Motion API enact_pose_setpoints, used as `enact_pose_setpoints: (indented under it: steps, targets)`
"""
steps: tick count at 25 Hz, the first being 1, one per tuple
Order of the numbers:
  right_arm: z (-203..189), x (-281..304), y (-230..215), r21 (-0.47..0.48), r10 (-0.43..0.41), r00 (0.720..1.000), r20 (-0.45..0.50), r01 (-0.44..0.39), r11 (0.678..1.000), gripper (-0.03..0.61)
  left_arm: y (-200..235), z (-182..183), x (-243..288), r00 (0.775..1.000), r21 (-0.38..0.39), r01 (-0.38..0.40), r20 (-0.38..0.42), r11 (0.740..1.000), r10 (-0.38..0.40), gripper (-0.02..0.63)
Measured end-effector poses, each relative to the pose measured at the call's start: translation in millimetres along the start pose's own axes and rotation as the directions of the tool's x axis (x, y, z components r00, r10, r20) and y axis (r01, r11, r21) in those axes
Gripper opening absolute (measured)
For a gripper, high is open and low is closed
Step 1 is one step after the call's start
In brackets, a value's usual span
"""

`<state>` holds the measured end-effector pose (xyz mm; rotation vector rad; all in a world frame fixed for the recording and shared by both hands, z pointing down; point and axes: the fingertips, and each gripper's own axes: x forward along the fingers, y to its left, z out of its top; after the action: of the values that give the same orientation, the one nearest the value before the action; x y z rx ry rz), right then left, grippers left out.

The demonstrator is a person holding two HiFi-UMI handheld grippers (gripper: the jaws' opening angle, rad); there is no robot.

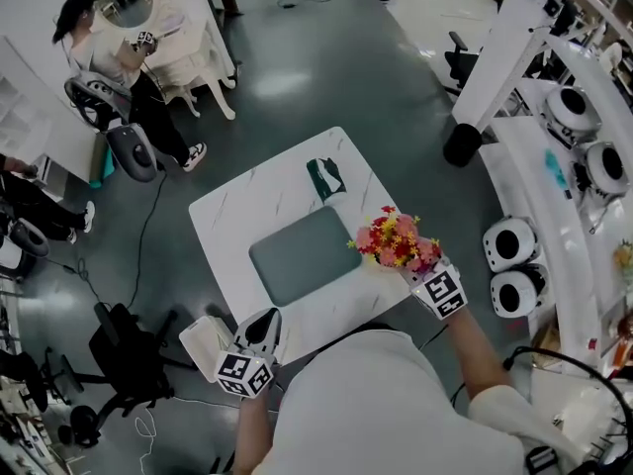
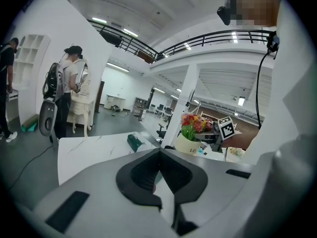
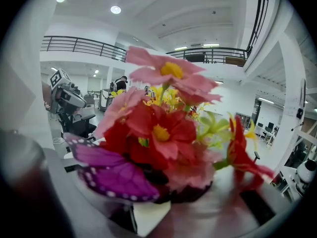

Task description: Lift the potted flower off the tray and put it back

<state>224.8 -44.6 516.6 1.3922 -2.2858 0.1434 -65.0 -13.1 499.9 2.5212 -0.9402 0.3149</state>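
The potted flower, a white pot of red, pink and yellow blooms, hangs over the table's right edge, right of the dark grey-green tray. My right gripper is shut on the pot from the near side. In the right gripper view the blooms and a purple butterfly fill the frame between the jaws. In the left gripper view the pot shows off the table with the right gripper's marker cube behind it. My left gripper hovers at the table's near left edge, its jaws together and holding nothing.
A dark green packet lies on the white marble table beyond the tray. A white box sits by the left gripper. A person stands at a white dresser far left. White machines line the right side.
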Motion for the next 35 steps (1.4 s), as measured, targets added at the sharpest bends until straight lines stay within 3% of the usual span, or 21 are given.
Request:
enact_pose_setpoints:
  steps: [19,35]
  targets:
    - [36.6,65.1,43.8,-0.081,0.218,0.976,0.027,-0.215,0.973,0.16,7.2,-16.5,-29.4,0.989,-0.09,-0.145,0.019,0.985,0.148,0.007]
    - [63.4,117.4,104.7,-0.166,0.418,0.908,0.025,-0.409,0.897,0.161,20.0,-25.4,-68.0,0.952,-0.163,-0.291,0.044,0.943,0.302,0.006]
